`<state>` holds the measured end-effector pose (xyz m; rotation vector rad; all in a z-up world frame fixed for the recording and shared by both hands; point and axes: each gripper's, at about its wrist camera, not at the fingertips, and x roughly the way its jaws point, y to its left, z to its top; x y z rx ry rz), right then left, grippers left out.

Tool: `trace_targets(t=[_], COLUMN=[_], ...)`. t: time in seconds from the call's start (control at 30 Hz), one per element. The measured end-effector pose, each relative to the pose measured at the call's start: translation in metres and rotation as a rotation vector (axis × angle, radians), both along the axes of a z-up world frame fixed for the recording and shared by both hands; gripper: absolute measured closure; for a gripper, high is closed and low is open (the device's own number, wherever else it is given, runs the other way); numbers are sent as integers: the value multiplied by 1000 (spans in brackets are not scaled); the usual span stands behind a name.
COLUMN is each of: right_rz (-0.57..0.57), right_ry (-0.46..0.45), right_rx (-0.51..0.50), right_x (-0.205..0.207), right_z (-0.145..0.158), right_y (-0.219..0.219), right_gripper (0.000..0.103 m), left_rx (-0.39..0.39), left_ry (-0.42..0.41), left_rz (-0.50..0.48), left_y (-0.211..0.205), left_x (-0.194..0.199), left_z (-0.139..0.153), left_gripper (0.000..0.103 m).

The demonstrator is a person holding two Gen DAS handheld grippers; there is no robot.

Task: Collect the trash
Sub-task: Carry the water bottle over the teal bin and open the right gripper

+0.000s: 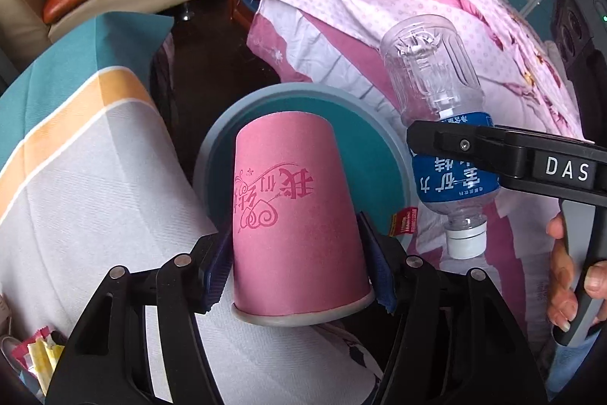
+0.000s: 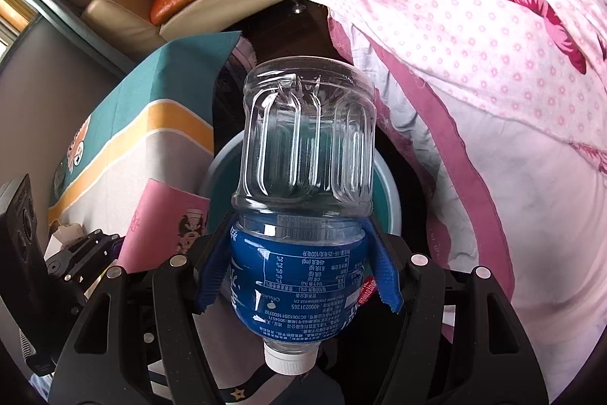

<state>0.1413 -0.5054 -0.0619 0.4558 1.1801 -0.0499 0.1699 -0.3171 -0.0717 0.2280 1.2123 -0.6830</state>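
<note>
Pink paper cup [image 1: 299,215], upside down, is clamped in the left gripper [image 1: 299,272]. Beside it, the right gripper [image 2: 299,276] grips an empty plastic bottle [image 2: 303,177], cap down. Both hang over a round teal bin [image 1: 375,154] on the floor between two beds. Neither item is dropped yet; wrappers [image 1: 38,352] remain nearby.
</note>
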Motion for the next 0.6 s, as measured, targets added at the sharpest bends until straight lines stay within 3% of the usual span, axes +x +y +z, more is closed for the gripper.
trace_targets(t=[0.07, 0.2, 0.6], right_rz=[-5, 1, 30], right_ry=[13, 28, 63], right_rx=[11, 29, 46], right_x=[0, 2, 7], right_z=[-8, -18, -32], right_y=[-4, -2, 9], right_gripper=[41, 41, 41], left_rx=[14, 28, -1], left_ry=[-3, -31, -46], left_rz=[1, 16, 81], left_y=[-5, -2, 31], left_x=[0, -1, -3], left_z=[-6, -8, 8], left_gripper=[37, 22, 21])
